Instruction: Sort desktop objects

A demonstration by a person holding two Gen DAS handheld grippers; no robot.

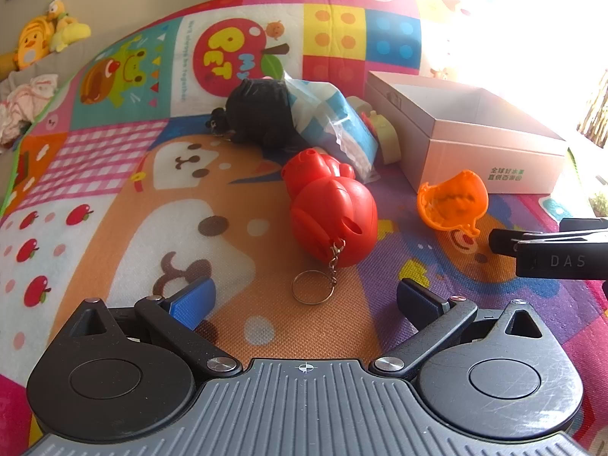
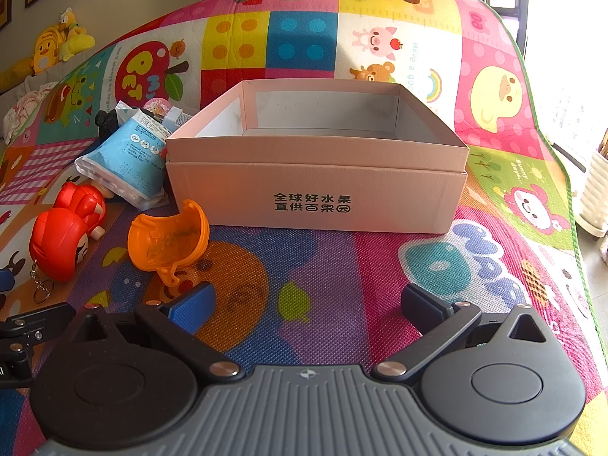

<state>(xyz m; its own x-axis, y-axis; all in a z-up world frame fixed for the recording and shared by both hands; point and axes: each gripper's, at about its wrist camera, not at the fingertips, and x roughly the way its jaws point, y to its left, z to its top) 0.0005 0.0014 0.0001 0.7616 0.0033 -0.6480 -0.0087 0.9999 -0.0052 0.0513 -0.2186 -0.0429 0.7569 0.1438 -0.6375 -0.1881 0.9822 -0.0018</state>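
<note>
A red toy figure (image 1: pixel 330 209) with a keyring (image 1: pixel 313 287) lies on the colourful mat just ahead of my open, empty left gripper (image 1: pixel 306 300). An orange plastic shell (image 1: pixel 452 201) lies to its right, beside an open pink cardboard box (image 1: pixel 490 152). A black plush (image 1: pixel 258 110) and a blue-white packet (image 1: pixel 334 121) lie behind the red toy. In the right wrist view, my right gripper (image 2: pixel 307 304) is open and empty, facing the box (image 2: pixel 315 193). The orange shell (image 2: pixel 167 239), red toy (image 2: pixel 64 235) and packet (image 2: pixel 129 155) sit to its left.
The mat (image 1: pixel 114 197) covers a table; its right edge (image 2: pixel 570 205) drops to the floor by a bright window. Yellow plush toys (image 1: pixel 45 34) and cloth (image 1: pixel 26 102) sit beyond the far left edge. The right gripper's body shows in the left wrist view (image 1: pixel 551 250).
</note>
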